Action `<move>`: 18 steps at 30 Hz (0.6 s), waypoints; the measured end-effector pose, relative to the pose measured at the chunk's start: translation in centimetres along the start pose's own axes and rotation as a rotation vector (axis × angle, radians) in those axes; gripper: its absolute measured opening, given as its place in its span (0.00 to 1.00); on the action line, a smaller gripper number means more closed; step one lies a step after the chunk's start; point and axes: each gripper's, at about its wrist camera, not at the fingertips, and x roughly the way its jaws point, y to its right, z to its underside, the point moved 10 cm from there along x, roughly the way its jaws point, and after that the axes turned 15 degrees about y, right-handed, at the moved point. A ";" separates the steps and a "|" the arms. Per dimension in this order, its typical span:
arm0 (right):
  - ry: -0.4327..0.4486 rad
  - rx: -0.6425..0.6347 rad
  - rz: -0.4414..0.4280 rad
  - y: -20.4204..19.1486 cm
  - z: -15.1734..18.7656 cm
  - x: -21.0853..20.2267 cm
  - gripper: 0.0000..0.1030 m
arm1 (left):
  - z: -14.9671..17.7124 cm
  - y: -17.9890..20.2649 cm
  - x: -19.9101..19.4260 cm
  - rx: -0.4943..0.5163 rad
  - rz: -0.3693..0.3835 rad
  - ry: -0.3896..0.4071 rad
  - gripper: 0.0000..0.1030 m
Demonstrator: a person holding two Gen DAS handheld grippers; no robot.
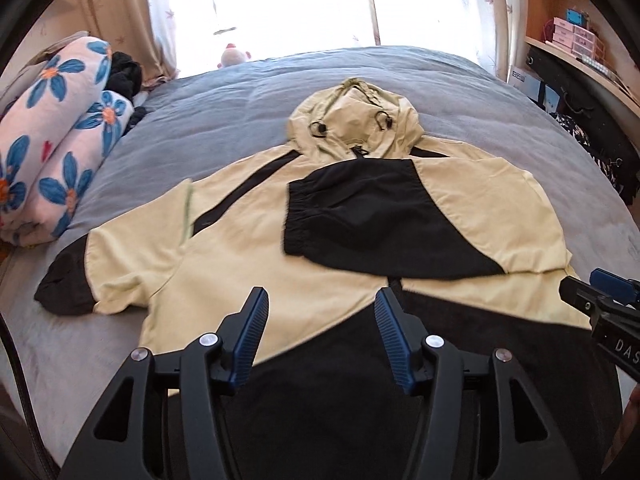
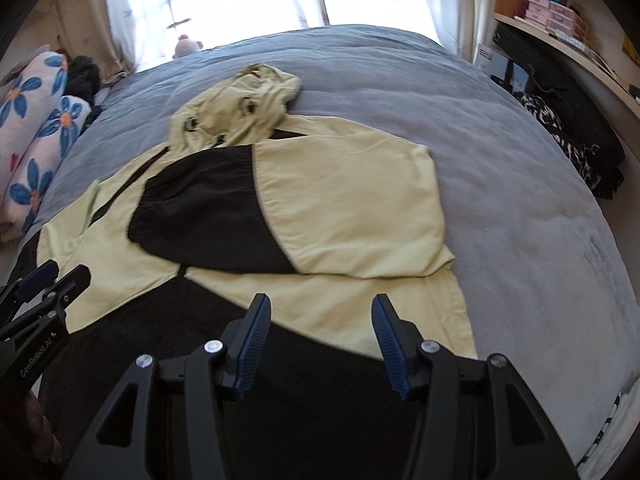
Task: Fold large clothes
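Looking down the left wrist view: your left gripper (image 1: 320, 300) has its jaws apart with nothing between them, only jacket fabric showing below the gap. Same for your right gripper (image 2: 320, 306) in its own view: jaws apart and empty, hanging over the near part of the garment. Neither gripper's pads touch cloth as far as the frames show.

The hooded jacket (image 1: 248, 240) lies flat on the grey bed cover (image 1: 224, 108), hood (image 1: 352, 120) at the far end toward the bright window (image 1: 260, 0), black hem section nearest you. The right sleeve (image 2: 224, 208) is folded across the chest, its black cuff end resting left of centre on the pale yellow body. The left sleeve (image 1: 76, 276) lies spread out to the left, black cuff near the left edge of the bed. There are two drawcord toggles on the hood.

Your right gripper also shows at the right edge of the left wrist view, and the left one at the left edge of the right wrist view; they sit side by side over the hem.

Surroundings: a rolled flower-print blanket (image 1: 56, 128) far left, dark clothes behind it, and a shelf with boxes (image 2: 556, 16) far right.
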 end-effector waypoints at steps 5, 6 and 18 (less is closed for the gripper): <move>0.015 -0.041 -0.052 -3.9 0.6 -2.9 0.51 | 0.9 -2.9 -3.3 -0.026 -0.013 -0.006 0.53; 0.018 -0.051 -0.061 -4.7 0.8 -3.4 0.51 | 1.1 -3.6 -3.9 -0.033 -0.013 -0.005 0.53; 0.069 -0.185 -0.161 -15.1 1.0 -6.6 0.51 | 3.1 -15.9 -8.5 -0.130 -0.090 -0.001 0.62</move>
